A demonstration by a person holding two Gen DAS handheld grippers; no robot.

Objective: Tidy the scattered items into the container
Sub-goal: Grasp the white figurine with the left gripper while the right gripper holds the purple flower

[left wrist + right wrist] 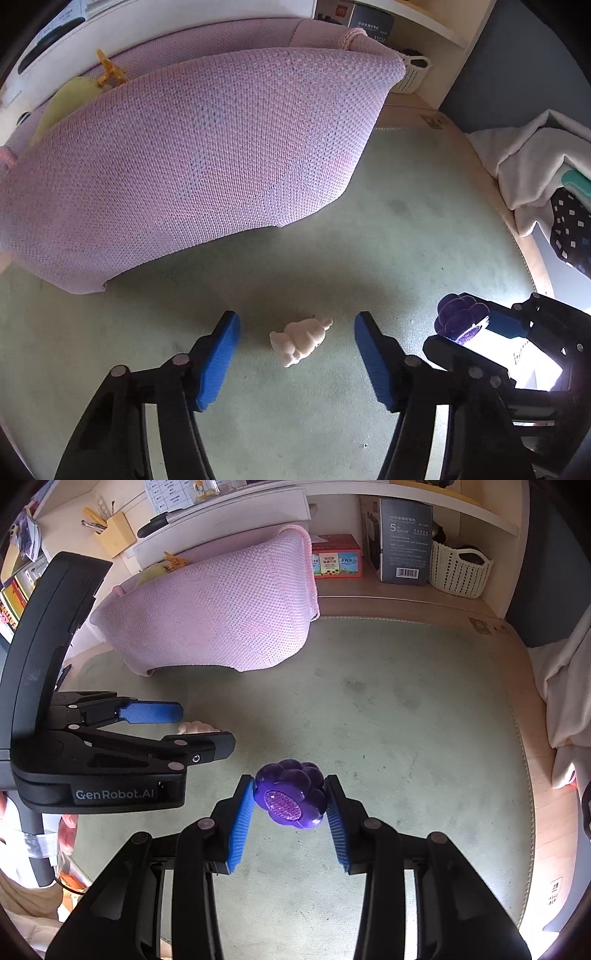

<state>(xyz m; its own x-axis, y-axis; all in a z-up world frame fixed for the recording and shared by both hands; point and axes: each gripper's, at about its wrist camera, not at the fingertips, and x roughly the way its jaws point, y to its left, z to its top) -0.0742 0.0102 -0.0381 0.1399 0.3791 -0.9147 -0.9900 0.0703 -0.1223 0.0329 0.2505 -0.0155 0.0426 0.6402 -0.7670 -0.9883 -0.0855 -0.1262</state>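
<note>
Figurine: small cream toy [300, 340] lying on its side on the green mat [406, 229], between the left gripper's [297, 354] blue pads [218, 360], touching neither.
Left gripper: pointed steeply down over the figurine, jaws partly open with a clear gap each side; nothing held. Judged lined up for a pinch across the body.
Grape: purple cluster toy [290, 799], flat textured face toward the right wrist camera.
Right gripper: [290, 805] closed on the grape, pads on opposite flanks; it appears held clear of the mat. Judged parked there until the drop-off.
Basket: pink knitted soft-sided container [192, 147] standing on the mat just behind the figurine. A yellow item [66, 103] and an orange one [109, 72] show over its rim.
Gripper spacing: side by side, close; collision risk if both swing to the basket together.
Surroundings: shelf with boxes and a white basket [460, 568] behind; pale cloth [524, 166] at the mat's right edge.
Status: two items not yet in the basket.
</note>
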